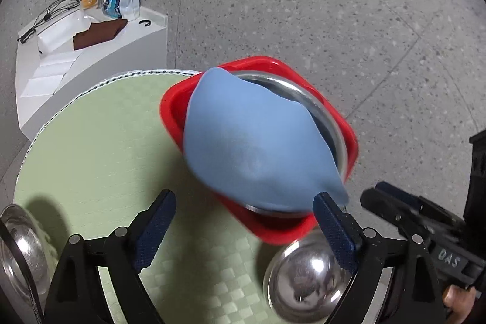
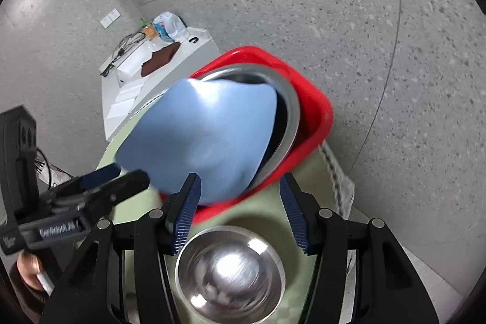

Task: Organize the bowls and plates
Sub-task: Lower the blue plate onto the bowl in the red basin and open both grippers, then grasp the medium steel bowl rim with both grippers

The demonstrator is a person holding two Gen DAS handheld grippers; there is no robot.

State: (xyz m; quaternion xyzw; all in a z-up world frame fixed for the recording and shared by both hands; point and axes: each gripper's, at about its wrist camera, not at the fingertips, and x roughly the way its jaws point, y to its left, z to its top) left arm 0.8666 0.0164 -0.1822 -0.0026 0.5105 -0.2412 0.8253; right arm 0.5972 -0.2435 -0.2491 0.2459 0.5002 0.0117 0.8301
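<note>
A blue plate [image 1: 252, 141] [image 2: 200, 135] lies tilted across a steel bowl [image 1: 322, 111] [image 2: 288, 117] inside a red square basin [image 1: 349, 135] [image 2: 316, 105] on the round green mat [image 1: 106, 141]. My left gripper [image 1: 244, 202] stands open just short of the plate's near edge, and its right fingertip [image 1: 323, 202] is close to the plate's corner. My right gripper [image 2: 240, 184] is open too, with only the basin's near rim between its fingers. Right under both grippers sits a second steel bowl [image 1: 303, 272] [image 2: 231, 272].
Another steel dish [image 1: 21, 248] stands at the mat's near left edge. A white counter [image 1: 91, 56] [image 2: 182, 56] with a brown cloth, a plastic bottle and cables is behind the table. Speckled grey floor surrounds it. The basin overhangs the far table edge.
</note>
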